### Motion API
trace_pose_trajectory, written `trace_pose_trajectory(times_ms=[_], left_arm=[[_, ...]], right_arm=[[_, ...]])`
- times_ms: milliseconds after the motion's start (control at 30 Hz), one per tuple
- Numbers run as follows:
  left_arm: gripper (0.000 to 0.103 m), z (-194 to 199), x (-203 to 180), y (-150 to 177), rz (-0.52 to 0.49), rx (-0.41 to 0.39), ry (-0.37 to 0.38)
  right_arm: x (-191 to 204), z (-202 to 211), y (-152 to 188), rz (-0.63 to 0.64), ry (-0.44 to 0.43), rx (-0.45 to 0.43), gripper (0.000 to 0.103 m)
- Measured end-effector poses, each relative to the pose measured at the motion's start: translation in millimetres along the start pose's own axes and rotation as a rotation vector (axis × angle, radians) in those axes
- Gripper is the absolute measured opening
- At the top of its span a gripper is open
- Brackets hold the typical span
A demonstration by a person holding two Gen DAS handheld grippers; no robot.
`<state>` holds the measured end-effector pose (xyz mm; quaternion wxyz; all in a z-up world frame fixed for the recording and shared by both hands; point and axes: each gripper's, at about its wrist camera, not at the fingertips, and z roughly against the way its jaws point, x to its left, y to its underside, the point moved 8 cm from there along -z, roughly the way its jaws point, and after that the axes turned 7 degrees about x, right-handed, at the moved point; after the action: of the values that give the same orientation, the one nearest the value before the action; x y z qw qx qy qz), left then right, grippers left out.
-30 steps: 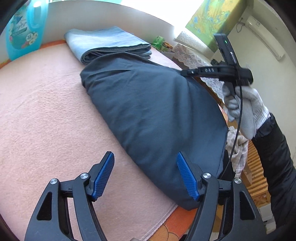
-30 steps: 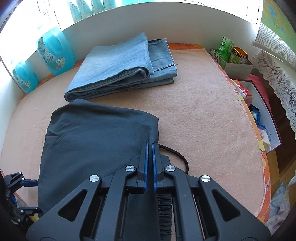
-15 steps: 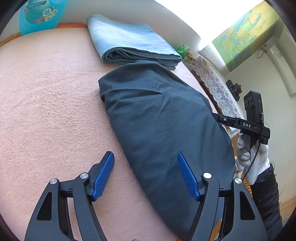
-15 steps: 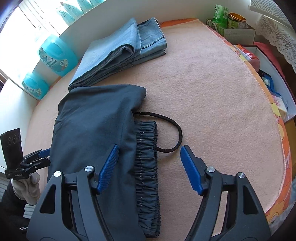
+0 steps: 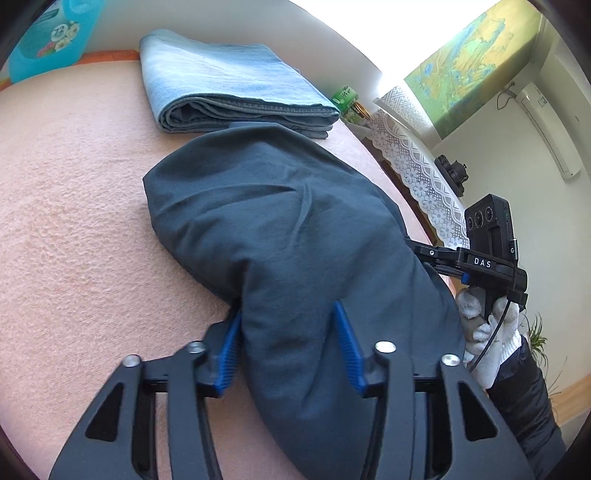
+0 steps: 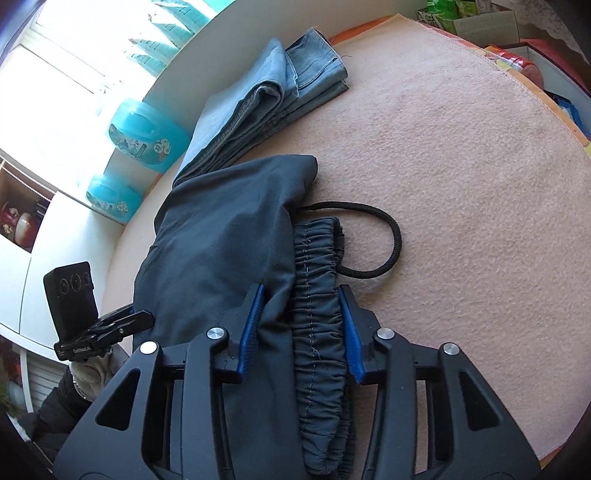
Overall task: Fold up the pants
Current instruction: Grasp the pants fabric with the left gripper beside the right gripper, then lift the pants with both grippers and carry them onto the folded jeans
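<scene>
The dark grey pants [image 5: 280, 229] lie folded on the pink blanket [image 5: 74, 221]. In the right wrist view their elastic waistband [image 6: 317, 295] and black drawstring loop [image 6: 384, 240] show at the right edge of the fold. My left gripper [image 5: 288, 343] is partly closed, its blue pads on either side of a bunched fold of the pants' near end. My right gripper [image 6: 301, 325] is partly closed astride the waistband and the folded layer. The other gripper shows in each view: the right one [image 5: 461, 262], the left one [image 6: 110, 328].
Folded light blue jeans [image 5: 229, 92] lie just beyond the dark pants. Turquoise detergent bottles [image 6: 144, 136] stand by the window ledge. Boxes and cans [image 6: 476, 18] sit past the blanket's far right edge. A lace cloth [image 5: 417, 158] hangs beside the table.
Both grippers moved forward onto the pants and their jaws narrowed around the cloth. The right gripper, shut a second ago, opened and now straddles the waistband.
</scene>
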<state>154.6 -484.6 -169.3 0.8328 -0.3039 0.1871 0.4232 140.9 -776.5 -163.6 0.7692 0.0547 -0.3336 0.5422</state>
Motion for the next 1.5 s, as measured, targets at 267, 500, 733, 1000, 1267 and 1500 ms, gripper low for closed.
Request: trace_pose_trajectory(times_ms=[267,500,733,1000,1267,1500], left_arm=[[0.018,-2.1,-0.3,-1.7,0.024,-0.009,0.029],[0.017,-5.2,-2.2,-2.7,-0.012,-0.017,0.002],[0.012,2.9,-12.9,-9.3,-0.043,-0.045,-0.005],[0.009,19.3,-37.4,-18.0,-0.107,-0.090,0.004],[0.007,47.9,-48.2,-32.6,-0.136,-0.160,0.020],[0.007,84.6,-54.7,-73.0,-0.167,-0.249,0.020]], right_arm=[[13.2,11.8,0.6,0.065,0.028,-0.009,0.024],[2.3,-2.6,5.0,0.030,-0.019,0.007,0.039],[32.5,21.1,10.0,0.101,0.063,-0.094,0.017],[78.6,42.5,13.2,0.197,0.140,-0.160,0.015],[126.0,73.0,5.7,0.275,0.150,-0.232,0.015],[166.2,88.8,-32.3,0.339,0.181,-0.308,0.015]])
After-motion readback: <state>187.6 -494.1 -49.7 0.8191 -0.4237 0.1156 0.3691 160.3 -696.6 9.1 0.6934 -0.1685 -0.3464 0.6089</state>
